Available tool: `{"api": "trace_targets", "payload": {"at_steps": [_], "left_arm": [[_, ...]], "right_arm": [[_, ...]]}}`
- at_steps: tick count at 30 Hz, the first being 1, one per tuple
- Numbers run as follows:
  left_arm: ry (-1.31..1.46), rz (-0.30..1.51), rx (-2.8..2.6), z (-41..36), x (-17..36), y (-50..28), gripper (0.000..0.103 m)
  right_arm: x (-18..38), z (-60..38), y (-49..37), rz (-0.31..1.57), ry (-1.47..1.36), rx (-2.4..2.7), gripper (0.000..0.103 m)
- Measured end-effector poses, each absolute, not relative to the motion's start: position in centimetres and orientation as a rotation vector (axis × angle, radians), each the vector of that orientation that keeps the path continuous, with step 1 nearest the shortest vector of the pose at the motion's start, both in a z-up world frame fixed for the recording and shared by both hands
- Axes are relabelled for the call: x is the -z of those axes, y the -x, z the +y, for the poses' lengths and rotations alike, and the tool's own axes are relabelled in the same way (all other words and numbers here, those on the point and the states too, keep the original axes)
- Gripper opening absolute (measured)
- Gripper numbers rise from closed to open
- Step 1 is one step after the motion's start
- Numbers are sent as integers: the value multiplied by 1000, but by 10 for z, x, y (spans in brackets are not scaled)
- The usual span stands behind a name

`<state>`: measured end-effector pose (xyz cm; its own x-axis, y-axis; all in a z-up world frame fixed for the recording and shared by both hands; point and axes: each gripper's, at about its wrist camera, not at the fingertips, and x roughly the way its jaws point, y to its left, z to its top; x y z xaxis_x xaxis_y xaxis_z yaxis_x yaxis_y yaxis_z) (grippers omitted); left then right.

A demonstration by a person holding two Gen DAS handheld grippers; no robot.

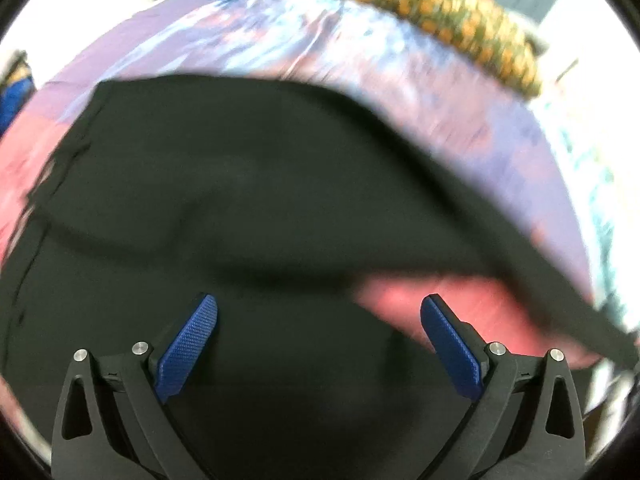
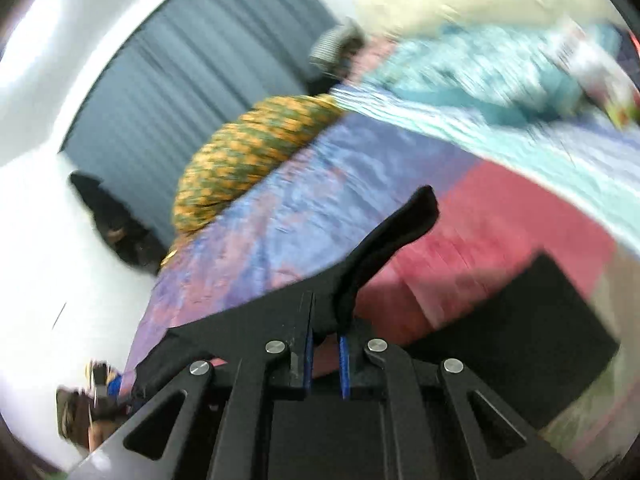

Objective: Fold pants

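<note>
Black pants (image 1: 248, 184) lifted over the bedspread (image 1: 360, 72).
Right gripper (image 2: 326, 356) is clamped on a pants edge; left gripper (image 1: 318, 344) gapes empty above the cloth.

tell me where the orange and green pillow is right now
The pillow lies at the far edge of the purple and pink bedspread, left of centre in the right wrist view, before the grey curtain.

Both views heavily motion-blurred; bedspread (image 1: 460, 128) pattern smeared into streaks. Strong fisheye bending, black vignette at corners. Daylight bright, white wall (image 2: 36, 248) blown out. Dark pants (image 1: 240, 168) underexposed, folds barely readable.
</note>
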<state>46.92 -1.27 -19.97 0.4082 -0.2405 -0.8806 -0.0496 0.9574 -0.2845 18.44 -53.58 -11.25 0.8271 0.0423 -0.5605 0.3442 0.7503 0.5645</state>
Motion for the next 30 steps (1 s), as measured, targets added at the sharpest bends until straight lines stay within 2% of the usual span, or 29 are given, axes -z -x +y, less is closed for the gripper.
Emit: {"api": "trace_targets", "payload": {"at_steps": [6, 11, 13, 14, 15, 16, 17, 19, 22, 26, 28, 30], "left_arm": [[517, 1200, 109, -10, 209, -568, 102], [733, 1246, 48, -1, 241, -599, 101], [750, 1238, 28, 2, 245, -605, 93], [740, 1231, 23, 3, 244, -607, 75], [729, 1232, 31, 3, 243, -608, 38], [715, 1251, 51, 2, 244, -611, 18], [720, 1277, 73, 2, 243, -612, 6], [736, 1239, 69, 8, 227, -600, 5], [675, 1134, 108, 11, 176, -564, 5], [506, 974, 131, 24, 108, -469, 7], [447, 946, 111, 31, 104, -408, 8], [401, 980, 76, 32, 124, -361, 8]], "right_arm": [[59, -524, -187, 510, -653, 67, 10], [31, -514, -162, 461, -562, 16, 10], [22, -511, -152, 456, -545, -7, 10], [22, -508, -146, 457, -541, -20, 10], [22, -508, -142, 463, -542, -26, 10], [23, -509, -140, 474, -549, -28, 10], [28, -512, -138, 488, -556, -23, 10], [45, -520, -140, 535, -572, 5, 10], [79, -538, -151, 612, -616, 49, 10], [101, -564, -158, 614, -726, 66, 9], [98, -574, -153, 600, -733, 78, 9], [99, -583, -147, 623, -701, 112, 9]]}}
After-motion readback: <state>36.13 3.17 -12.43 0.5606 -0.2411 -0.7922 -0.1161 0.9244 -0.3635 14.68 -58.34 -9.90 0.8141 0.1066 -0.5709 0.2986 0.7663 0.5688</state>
